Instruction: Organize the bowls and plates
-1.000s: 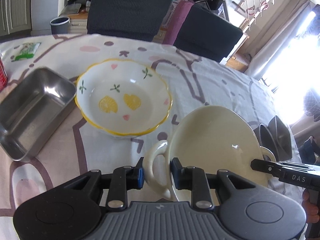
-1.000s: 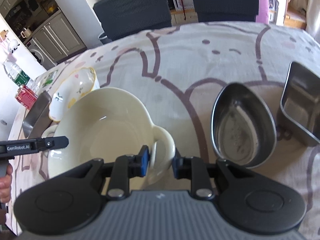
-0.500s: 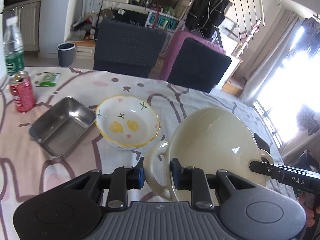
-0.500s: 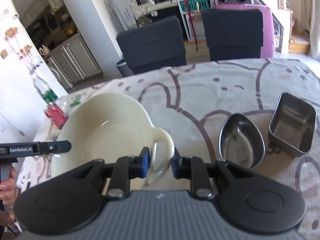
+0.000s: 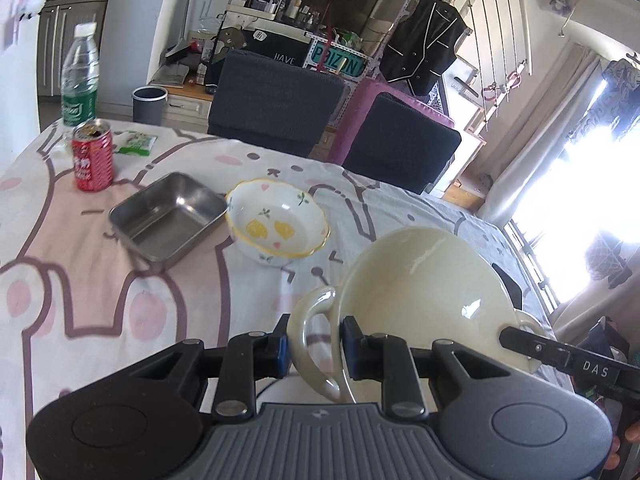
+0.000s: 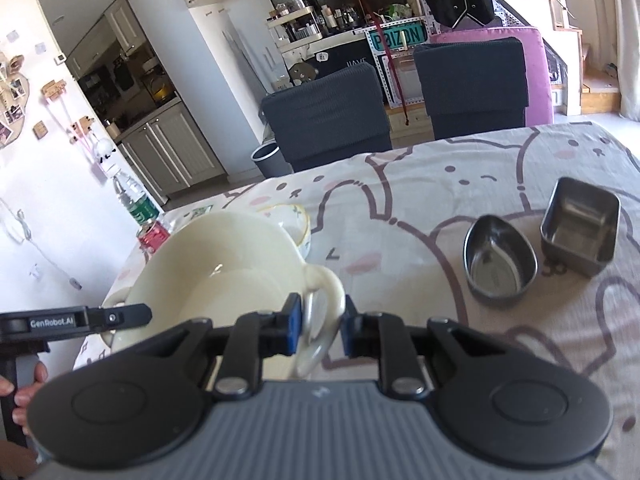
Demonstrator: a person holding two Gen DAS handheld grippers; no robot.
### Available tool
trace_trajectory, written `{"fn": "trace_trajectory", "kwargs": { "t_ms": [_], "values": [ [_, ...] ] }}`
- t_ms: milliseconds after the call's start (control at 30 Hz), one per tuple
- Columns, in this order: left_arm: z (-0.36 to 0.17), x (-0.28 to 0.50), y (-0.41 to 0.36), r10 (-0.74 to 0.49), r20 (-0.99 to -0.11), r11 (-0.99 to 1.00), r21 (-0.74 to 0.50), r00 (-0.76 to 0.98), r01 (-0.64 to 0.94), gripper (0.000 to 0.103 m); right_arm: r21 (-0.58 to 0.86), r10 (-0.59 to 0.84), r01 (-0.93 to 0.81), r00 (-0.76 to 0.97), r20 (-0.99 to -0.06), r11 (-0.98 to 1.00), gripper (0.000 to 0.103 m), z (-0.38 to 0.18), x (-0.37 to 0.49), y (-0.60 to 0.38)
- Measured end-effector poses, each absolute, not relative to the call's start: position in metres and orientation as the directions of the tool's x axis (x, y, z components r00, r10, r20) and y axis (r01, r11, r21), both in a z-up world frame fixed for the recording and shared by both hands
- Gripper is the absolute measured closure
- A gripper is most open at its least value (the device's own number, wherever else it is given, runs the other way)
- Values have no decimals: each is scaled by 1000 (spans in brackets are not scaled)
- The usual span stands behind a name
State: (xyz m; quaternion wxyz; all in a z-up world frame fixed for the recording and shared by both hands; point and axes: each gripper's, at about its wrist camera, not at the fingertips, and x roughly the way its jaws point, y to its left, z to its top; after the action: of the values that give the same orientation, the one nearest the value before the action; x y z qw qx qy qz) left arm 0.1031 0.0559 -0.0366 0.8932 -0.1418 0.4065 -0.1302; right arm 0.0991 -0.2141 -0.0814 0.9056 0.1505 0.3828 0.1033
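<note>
Up close, left gripper and right gripper each pinched narrow on one loop handle of the big cream bowl, likely because too wide and heavy for one. Held up off the tablecloth, tipped a little. Farther out, lemon bowl touching the square steel tray; maybe the spot to stack, nothing in between. Off to the right, oval steel dish beside small steel box. Far back, red can, water bottle, dark chairs
</note>
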Motion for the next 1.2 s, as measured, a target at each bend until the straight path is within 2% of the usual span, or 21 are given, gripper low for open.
{"fn": "trace_trajectory", "kwargs": {
  "t_ms": [433, 733, 1200],
  "values": [
    [-75, 76, 73, -363, -737, 927, -351, 570, 136, 76, 343, 279, -16, 616, -736, 939, 78, -116, 56, -196],
    [-100, 79, 80, -361, -792, 928, -355, 493, 109, 75, 312, 271, -17, 542, -795, 950, 78, -132, 57, -180],
    [-120, 84, 88, -363, -821, 925, -373, 441, 68, 72, 278, 254, -31, 509, -822, 960, 78, -139, 67, -167]
  ]
}}
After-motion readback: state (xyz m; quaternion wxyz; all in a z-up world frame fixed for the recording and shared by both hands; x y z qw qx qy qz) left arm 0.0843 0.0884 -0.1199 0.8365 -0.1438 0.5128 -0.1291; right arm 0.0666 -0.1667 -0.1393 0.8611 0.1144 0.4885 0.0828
